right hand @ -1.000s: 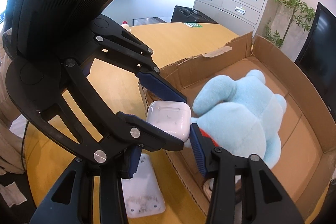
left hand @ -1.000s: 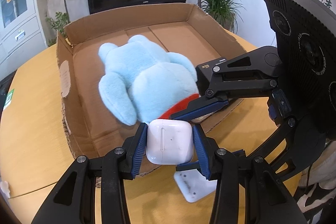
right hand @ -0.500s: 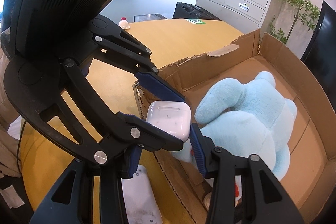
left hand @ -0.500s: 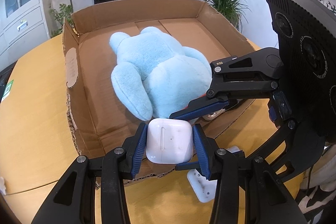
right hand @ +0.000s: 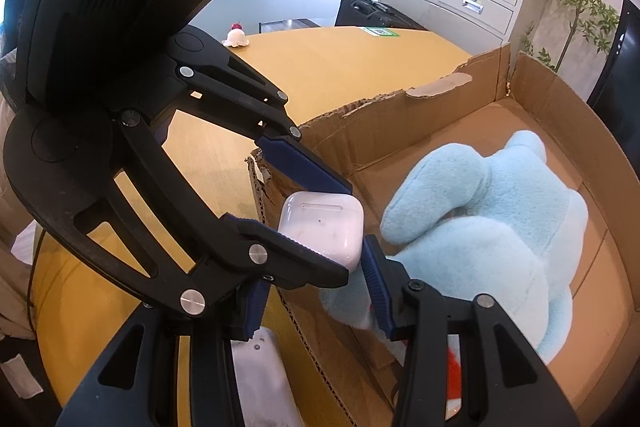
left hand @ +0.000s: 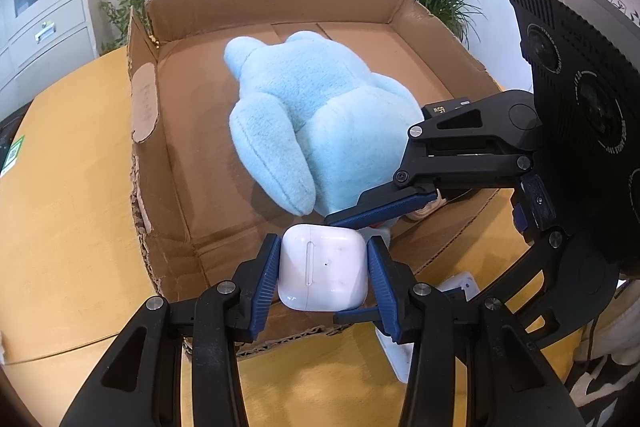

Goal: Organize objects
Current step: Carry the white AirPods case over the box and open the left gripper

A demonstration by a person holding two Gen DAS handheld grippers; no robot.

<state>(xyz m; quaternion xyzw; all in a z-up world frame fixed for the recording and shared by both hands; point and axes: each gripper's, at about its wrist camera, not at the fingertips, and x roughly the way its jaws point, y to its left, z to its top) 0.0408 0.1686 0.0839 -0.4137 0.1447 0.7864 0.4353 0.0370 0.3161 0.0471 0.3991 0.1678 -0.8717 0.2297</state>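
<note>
**Item:** case (left hand: 323,271), white, glossy, rounded; lid seam facing up.

**Place:** held in the air over the near wall of the box (left hand: 141,155), just short of the plush (left hand: 320,107); not yet on the box floor.

**Hold, left gripper (left hand: 322,261):** fingers clamped on the two sides of the case, pads flat against it.

**Hold, right gripper (right hand: 314,291):** fingers set crosswise, one over the top edge and one under. Seemingly clamped on the same case, though the far pad is hidden behind the left gripper.

**Surroundings:** plush face down across most of the box floor; bare cardboard in the near left corner; tabletop (left hand: 60,227) around the box; flat white object (right hand: 260,379) on the tabletop below the grippers.

**Step judged in hand:** setting the case inside the box.

**Handling notes:**
- Carry forward past the torn near wall before lowering.
- Aim for the bare corner beside the plush arm, not onto the fur, to avoid a roll.
- Keep both grippers moving together; slick shell, likely to twist out under uneven pull.
- Lower until the cardboard bears the case, then part one pair of fingers first, the other after.
- Withdraw straight up, clear of the plush.
</note>
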